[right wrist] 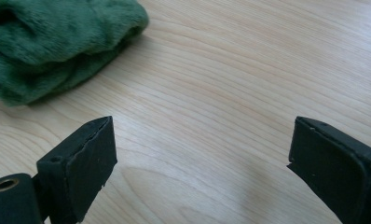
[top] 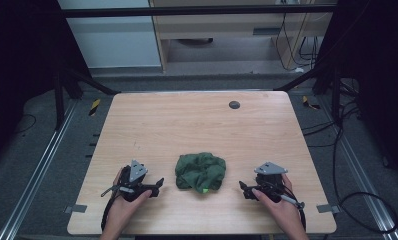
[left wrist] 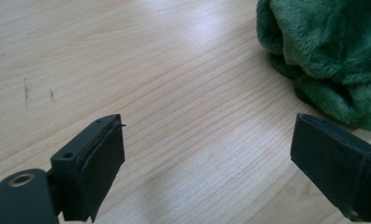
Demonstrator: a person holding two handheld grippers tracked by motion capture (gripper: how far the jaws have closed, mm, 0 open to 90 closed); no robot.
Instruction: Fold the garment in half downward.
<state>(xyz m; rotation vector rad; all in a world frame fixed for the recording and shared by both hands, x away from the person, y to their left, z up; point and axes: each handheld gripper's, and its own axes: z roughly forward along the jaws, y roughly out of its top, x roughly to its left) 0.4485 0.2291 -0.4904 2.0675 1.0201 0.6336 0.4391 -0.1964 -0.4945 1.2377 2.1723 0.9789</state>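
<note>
A crumpled dark green fleecy cloth (top: pixel 200 172) lies in a heap on the wooden table (top: pixel 187 125), near its front middle. My left gripper (top: pixel 159 186) rests low on the table just left of the cloth, jaws wide open and empty. In the left gripper view the cloth (left wrist: pixel 328 51) sits at the upper right, beyond the open gripper (left wrist: pixel 211 163). My right gripper (top: pixel 243 188) sits just right of the cloth, also open and empty. The right gripper view has the cloth (right wrist: pixel 53 42) at the upper left, ahead of the open gripper (right wrist: pixel 202 163).
A small dark round disc (top: pixel 234 105) is set in the table near its far edge. Black frame posts and cables stand around the table on the floor. Bare wood stretches behind the cloth.
</note>
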